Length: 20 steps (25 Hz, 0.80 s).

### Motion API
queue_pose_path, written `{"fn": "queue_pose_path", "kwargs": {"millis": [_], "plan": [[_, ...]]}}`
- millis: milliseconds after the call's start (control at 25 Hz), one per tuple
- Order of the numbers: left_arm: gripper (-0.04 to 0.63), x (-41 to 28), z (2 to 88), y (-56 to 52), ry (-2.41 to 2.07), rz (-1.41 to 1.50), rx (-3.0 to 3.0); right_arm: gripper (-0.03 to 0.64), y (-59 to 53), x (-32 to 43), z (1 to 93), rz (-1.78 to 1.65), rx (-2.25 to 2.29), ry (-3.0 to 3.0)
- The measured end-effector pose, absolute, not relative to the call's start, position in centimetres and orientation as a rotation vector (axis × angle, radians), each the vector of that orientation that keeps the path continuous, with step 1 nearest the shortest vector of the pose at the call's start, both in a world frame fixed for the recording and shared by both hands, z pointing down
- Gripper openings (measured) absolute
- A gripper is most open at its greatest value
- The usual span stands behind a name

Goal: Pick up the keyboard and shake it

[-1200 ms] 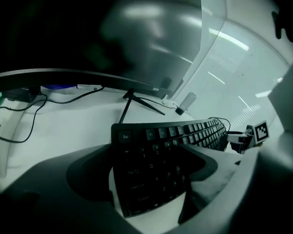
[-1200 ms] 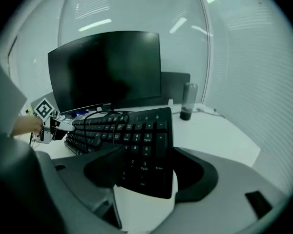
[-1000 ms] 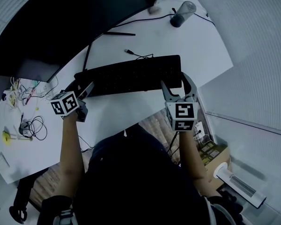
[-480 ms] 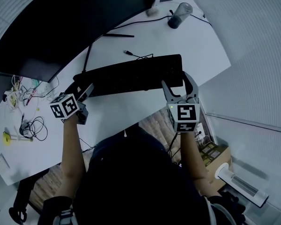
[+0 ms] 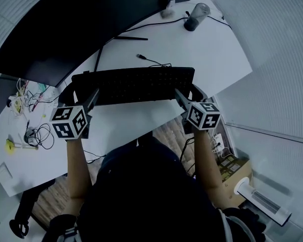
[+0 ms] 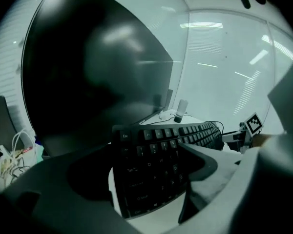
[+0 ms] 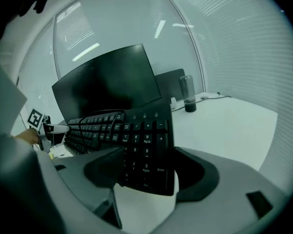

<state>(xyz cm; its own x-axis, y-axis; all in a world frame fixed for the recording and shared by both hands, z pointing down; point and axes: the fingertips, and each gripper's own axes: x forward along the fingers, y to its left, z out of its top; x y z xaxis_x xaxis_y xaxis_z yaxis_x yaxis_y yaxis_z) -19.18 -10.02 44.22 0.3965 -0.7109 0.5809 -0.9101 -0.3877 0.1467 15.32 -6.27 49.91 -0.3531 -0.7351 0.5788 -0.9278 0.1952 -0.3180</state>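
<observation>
Your left claw (image 5: 92,97) grips the left end of the keyboard (image 5: 136,84), and your right claw (image 5: 185,96) grips its numpad end. The keyboard hangs between them over the white surface (image 5: 212,54), with the monitor (image 5: 65,24) at 12 o'clock.

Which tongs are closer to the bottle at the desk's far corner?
Right. The right tongs grip the keyboard at its numpad end, nearest the bottle; the left tongs grip its Esc end, farther off.
</observation>
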Motion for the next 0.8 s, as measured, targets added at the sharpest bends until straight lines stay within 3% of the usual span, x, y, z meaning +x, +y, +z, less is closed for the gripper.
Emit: {"fn": "queue_pose_path", "kwargs": {"millis": [440,800], "plan": [[0.423,-18.3,38.5,-8.6,-1.482,0.684,2.345,0.315,-5.2,12.9,55.5,1.339,1.411,-2.251],[0.424,-18.4,38.0,-8.4,-1.492,0.676,2.364,0.315,-4.7,12.2,56.0,1.398,1.385,-2.243]]}}
